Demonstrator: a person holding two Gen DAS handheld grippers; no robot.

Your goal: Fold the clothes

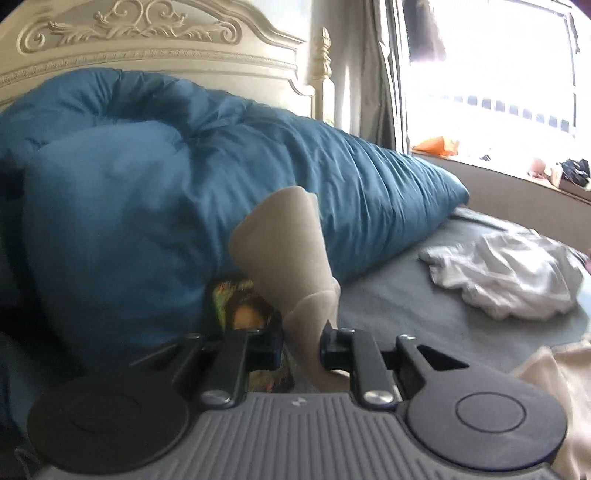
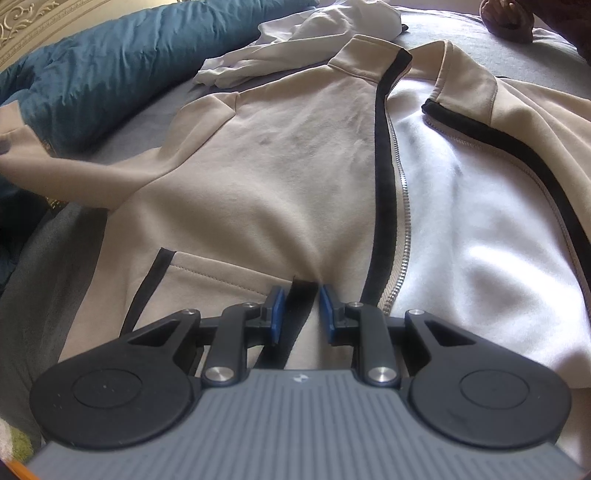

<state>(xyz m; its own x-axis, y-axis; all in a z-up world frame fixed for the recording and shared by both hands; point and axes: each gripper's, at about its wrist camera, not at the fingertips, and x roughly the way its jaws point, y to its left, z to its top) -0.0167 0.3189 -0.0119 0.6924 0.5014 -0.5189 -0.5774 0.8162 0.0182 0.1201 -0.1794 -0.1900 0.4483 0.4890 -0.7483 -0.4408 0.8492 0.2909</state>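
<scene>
A beige zip-up jacket (image 2: 277,166) with black trim and a white lining lies open, front up, on the grey bedsheet (image 2: 66,266). My right gripper (image 2: 301,302) is shut on its bottom hem next to the pocket, with fabric bunched between the blue pads (image 2: 277,314). The jacket's left sleeve (image 2: 74,166) stretches off to the left, lifted from the bed. In the left wrist view that beige sleeve (image 1: 280,236) rises cuff-end up from between the fingers of my left gripper (image 1: 301,343), which is shut on it.
A bulky blue duvet (image 1: 184,166) is heaped against the carved cream headboard (image 1: 147,37). A crumpled white garment (image 1: 509,273) lies on the sheet beyond the jacket's collar. A printed colourful item (image 1: 243,310) peeks from under the duvet. A cluttered window ledge (image 1: 517,177) runs at the right. A person's hand (image 2: 506,18) rests at the far edge.
</scene>
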